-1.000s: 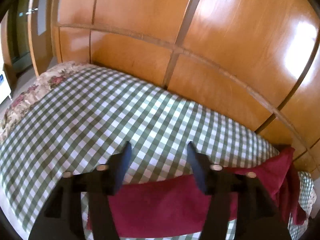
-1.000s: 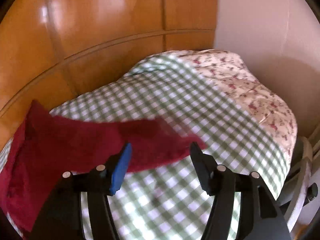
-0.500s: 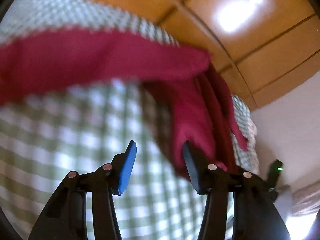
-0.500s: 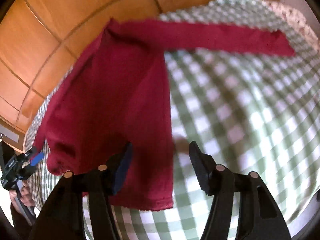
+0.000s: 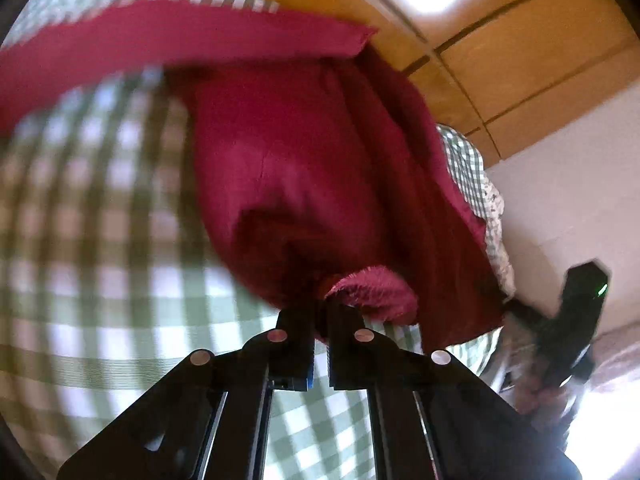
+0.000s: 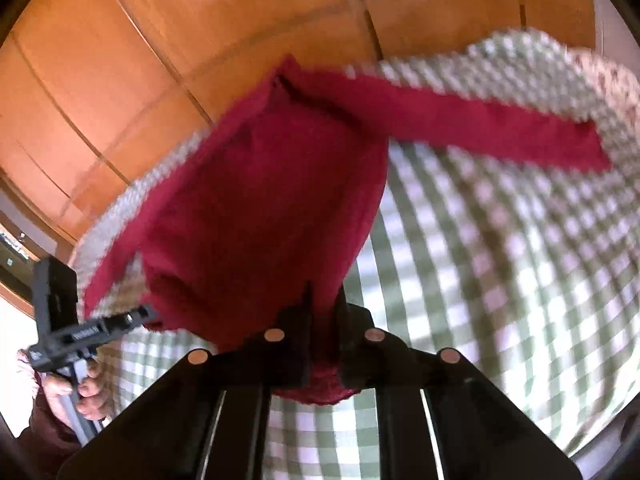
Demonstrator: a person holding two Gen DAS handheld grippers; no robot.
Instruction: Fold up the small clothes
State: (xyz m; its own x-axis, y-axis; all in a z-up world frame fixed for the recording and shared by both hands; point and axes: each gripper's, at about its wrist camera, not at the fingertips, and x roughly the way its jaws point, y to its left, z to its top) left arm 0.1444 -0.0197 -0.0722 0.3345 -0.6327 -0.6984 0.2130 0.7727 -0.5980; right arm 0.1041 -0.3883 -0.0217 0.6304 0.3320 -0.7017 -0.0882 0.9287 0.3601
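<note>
Left gripper [image 5: 318, 320]: jaws, having just closed, are clenching a bunched hem of the red garment [image 5: 300, 168].
Right gripper [image 6: 322, 320]: jaws, having just closed, are pinching the garment's other hem corner.
Garment: spreading ahead of both jaw pairs, one sleeve trailing over the checked bedcover [image 6: 500, 280].
Containers: none in view.

Bright daylight, glare on the wood panels [image 5: 516, 56], motion blur, fisheye-warped edges.
</note>
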